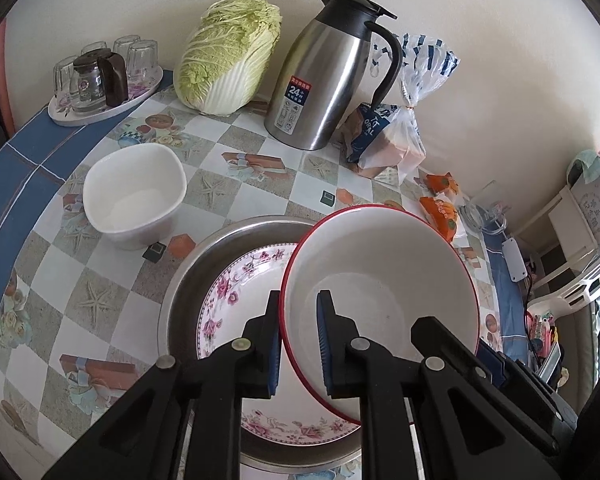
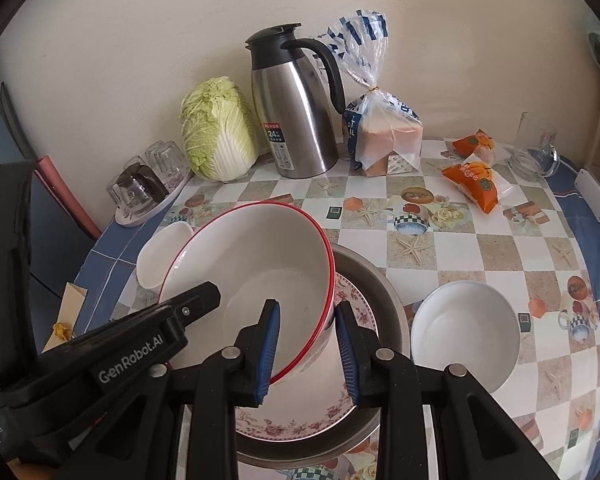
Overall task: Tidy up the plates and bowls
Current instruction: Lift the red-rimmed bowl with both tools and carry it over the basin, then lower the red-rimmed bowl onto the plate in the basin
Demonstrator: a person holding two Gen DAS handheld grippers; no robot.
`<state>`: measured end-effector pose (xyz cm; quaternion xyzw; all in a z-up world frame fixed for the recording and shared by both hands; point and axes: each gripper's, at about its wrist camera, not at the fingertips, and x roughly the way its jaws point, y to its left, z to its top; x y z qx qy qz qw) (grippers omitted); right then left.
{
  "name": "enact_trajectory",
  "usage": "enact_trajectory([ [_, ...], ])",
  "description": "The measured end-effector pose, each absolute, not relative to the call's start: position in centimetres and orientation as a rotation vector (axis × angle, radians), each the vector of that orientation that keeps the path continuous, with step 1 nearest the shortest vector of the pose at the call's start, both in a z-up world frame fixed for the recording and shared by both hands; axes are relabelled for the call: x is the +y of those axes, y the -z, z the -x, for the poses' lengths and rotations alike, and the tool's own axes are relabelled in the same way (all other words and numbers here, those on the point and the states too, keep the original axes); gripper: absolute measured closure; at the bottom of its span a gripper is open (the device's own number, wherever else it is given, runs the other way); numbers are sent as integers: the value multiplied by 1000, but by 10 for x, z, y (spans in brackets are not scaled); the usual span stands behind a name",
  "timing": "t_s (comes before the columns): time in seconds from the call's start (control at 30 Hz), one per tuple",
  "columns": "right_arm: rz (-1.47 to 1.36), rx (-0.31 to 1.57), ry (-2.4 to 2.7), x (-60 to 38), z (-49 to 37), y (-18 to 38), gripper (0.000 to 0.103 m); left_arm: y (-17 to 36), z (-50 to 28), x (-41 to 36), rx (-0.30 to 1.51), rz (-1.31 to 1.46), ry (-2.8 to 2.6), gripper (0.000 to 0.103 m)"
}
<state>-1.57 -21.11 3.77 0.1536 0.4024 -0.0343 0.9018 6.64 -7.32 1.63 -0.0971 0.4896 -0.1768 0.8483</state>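
From the left wrist view, the left gripper (image 1: 298, 344) has its fingers closed tight on the near left rim of the red-rimmed bowl (image 1: 384, 280), one blue pad outside the wall and one inside. The bowl hangs tilted above the floral plate (image 1: 236, 292), which lies in a steel basin (image 1: 188, 276) on the checked tabletop (image 1: 112, 280). Ahead and to the left of the fingers sits a white squarish bowl (image 1: 134, 194), empty. Farther ahead stand a napa cabbage (image 1: 228, 56), a steel thermos jug (image 1: 328, 72) and a bagged loaf of bread (image 1: 392, 140) (all along the wall). A tray of upturned glasses (image 1: 104, 76) sits far to the left.

From the right wrist view, the right gripper (image 2: 308, 344) has its fingers pinched on the bowl's opposite rim (image 2: 256, 272), the left pad inside and the right pad against the outer wall. The left gripper's black body (image 2: 140, 344) reaches in from the left onto the same bowl. Under the fingers lie the floral plate (image 2: 300, 420) and the basin (image 2: 384, 300). Just right of the fingers rests a round white bowl (image 2: 466, 332); the squarish one (image 2: 160, 256) peeks out behind the held bowl's left edge. Ahead to the right lie orange snack packets (image 2: 474, 184) and a glass mug (image 2: 534, 148).
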Motion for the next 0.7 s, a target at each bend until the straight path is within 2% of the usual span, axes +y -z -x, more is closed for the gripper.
enact_trajectory([
  [0.7,-308,974,44,-199,-8,7,72,31,-85,-64,1180,230,330,88],
])
